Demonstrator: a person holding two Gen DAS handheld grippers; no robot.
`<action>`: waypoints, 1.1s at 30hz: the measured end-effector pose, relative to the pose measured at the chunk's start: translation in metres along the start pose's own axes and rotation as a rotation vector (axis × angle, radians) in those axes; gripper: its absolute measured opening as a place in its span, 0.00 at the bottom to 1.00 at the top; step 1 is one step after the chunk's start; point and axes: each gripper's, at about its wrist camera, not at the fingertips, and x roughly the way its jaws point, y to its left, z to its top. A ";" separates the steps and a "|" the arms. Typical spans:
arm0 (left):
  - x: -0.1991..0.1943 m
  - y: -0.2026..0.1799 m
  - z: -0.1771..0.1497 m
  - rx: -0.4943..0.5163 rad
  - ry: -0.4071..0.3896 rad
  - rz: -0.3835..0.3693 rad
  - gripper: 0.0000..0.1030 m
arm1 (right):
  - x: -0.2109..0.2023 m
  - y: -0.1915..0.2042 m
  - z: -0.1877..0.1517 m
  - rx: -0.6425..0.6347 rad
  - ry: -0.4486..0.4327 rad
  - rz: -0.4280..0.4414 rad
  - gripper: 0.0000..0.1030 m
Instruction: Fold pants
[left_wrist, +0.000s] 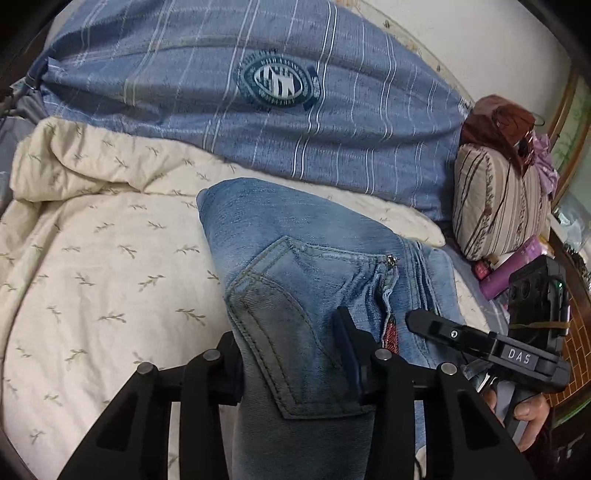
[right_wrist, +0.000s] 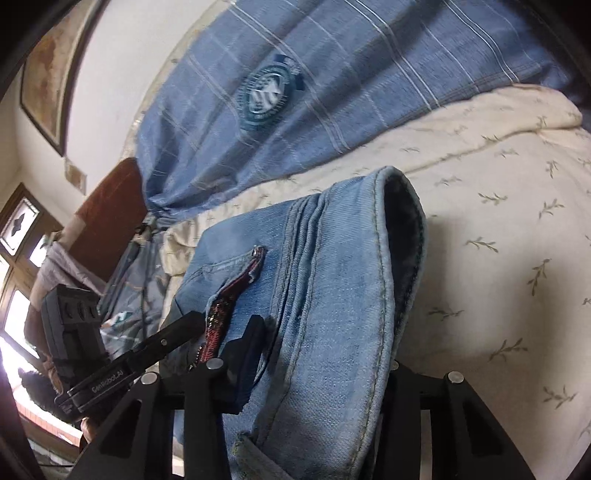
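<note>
While both black two-finger tools bite into the one pair of faded light-blue denim pants (left_wrist: 295, 295), the garment hangs part-raised above the bed's cream leaf-print quilt (left_wrist: 92, 258). The left tool (left_wrist: 295, 365) is clenched on the denim at the stitched back pocket; the right tool (right_wrist: 317, 373) grips the bunched waistband and hemmed edge nearby, close beside the left one. Beyond lie one blue striped duvet (left_wrist: 221, 110) bearing a round teal crest, and, farther off, one brown-striped pillow (left_wrist: 498, 199) by the wall. The risk, judged from here: heavy, thick denim could slide out of either grip as it rises, or the two tools, close together, could drag the layers askew and spoil the fold. Two tools, one pair of pants.
</note>
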 end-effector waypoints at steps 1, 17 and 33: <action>-0.008 -0.001 0.001 -0.002 -0.011 -0.004 0.41 | -0.004 0.005 -0.001 -0.007 -0.008 0.014 0.43; 0.010 0.000 -0.029 -0.025 0.172 0.158 0.54 | 0.013 -0.011 -0.031 0.138 0.141 -0.011 0.47; -0.128 0.000 -0.054 0.025 -0.190 0.371 0.85 | -0.055 0.006 -0.030 0.052 -0.167 -0.108 0.63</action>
